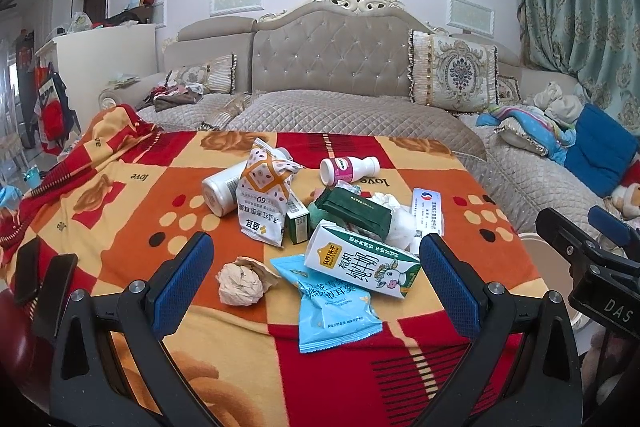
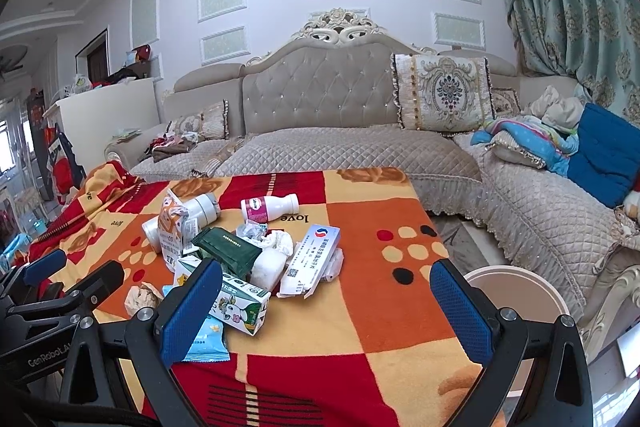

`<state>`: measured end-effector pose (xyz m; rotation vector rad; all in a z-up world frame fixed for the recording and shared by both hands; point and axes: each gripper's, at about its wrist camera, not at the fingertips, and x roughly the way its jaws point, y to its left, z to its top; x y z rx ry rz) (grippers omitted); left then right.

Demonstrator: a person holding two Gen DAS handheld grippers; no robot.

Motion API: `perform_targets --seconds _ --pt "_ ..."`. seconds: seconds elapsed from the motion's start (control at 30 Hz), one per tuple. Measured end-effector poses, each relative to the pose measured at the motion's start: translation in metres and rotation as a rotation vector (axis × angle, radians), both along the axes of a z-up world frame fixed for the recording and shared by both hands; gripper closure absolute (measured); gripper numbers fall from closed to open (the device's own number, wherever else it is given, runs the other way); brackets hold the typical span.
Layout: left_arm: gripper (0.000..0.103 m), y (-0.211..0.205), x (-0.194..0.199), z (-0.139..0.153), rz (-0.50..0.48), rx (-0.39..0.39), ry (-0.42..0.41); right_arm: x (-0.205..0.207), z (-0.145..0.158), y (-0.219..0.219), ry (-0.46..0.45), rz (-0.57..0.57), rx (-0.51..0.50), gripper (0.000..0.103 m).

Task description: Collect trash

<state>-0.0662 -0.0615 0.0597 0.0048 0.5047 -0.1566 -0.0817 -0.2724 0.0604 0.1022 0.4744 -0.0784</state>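
Both my grippers, left gripper (image 1: 316,267) and right gripper (image 2: 326,301), hover wide apart at lower frame, level, holding nothing, above the blanket (image 1: 460,195).

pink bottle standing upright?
No, the pink bottle lies on its side on the blanket, cap pointing right, behind the trash pile.

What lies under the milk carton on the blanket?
The milk carton rests partly on a blue snack bag, covering the bag's upper edge. What else lies beneath, besides the blanket, is hidden.
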Motion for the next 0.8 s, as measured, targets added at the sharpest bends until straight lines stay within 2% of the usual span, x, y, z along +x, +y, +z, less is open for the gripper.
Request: perform_targets --seconds 0.8 --pt "0.001 0.0001 0.0012 -0.0005 0.003 -0.004 0.003 0.0034 -0.008 0.0016 0.035 0.01 0.015 0.0"
